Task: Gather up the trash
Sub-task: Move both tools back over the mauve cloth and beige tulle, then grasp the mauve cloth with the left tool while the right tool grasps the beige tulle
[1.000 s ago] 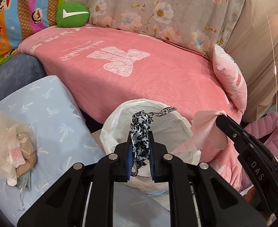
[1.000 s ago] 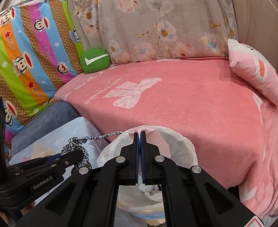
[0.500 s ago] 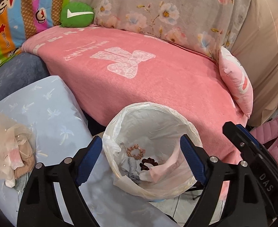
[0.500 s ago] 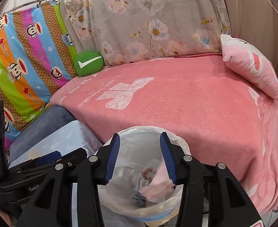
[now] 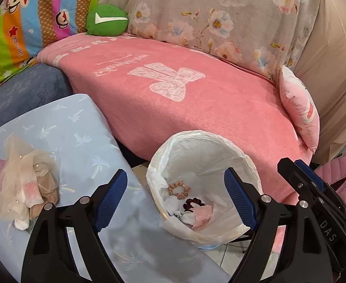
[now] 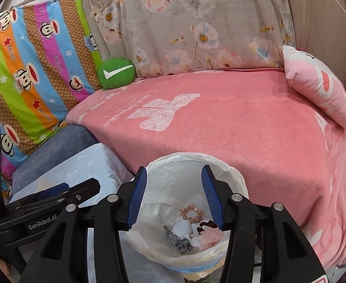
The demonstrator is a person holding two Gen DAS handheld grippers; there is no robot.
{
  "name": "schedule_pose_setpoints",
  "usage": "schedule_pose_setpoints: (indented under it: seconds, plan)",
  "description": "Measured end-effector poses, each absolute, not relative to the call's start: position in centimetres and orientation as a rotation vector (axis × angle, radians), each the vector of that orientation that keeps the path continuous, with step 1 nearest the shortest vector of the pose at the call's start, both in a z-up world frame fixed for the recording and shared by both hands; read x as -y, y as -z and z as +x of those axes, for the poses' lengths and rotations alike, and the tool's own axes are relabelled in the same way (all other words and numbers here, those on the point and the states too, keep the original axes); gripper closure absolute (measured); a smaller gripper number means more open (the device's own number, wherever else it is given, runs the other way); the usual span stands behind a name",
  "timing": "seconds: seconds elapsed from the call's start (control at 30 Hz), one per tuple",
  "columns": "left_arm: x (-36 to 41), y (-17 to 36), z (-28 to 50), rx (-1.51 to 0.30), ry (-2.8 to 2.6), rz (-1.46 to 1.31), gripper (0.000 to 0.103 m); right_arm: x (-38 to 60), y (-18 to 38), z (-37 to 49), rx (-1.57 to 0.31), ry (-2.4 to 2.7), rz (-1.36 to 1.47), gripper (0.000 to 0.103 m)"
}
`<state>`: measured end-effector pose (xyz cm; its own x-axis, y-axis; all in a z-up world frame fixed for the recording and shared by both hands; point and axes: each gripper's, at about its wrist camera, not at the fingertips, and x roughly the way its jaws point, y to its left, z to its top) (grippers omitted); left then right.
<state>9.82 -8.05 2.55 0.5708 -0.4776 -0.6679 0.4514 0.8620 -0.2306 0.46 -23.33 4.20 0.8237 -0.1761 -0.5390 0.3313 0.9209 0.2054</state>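
Observation:
A small bin with a white plastic liner [image 5: 203, 151] stands against the pink bed, right below both grippers. Inside lie a beige scrunchie [image 5: 178, 187], a dark red scrunchie [image 5: 194, 202], a pink cloth scrap [image 5: 202, 213] and a leopard-print strip [image 6: 180, 240]. My left gripper [image 5: 175, 173] hangs open over the bin's near rim with nothing between its blue pads. My right gripper [image 6: 174, 169] is also above the bin [image 6: 180, 156]; its jaws are opening and hold nothing. The pink scrap [image 6: 210, 234] lies in the bin below them.
A pile of sheer beige and pink fabric scraps [image 5: 24, 184] lies on a pale blue cushion [image 5: 83, 129] left of the bin. Behind the bin is the pink blanket [image 5: 196, 94], with a pink pillow [image 5: 300, 108] on its right. A pink jacket [image 5: 342, 172] sits far right.
Both grippers went from shut to open. The leopard strip fell from the left one and the pink scrap from the right one into the bin. The left view shifted slightly.

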Motion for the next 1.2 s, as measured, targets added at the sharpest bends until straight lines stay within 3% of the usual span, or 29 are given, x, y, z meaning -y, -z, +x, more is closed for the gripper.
schedule_pose_setpoints:
  seconds: [0.43,1.2]
  plan:
    - [1.7,-1.8,10.5,-0.807,0.38,-0.104,0.019,18.4,-3.8,1.8,-0.578,0.181,0.263,0.053]
    - [-17.1,2.3,11.9,-0.834,-0.033,-0.204,0.017,1.9,-1.8,7.1,-0.686,-0.097,0.159,0.043]
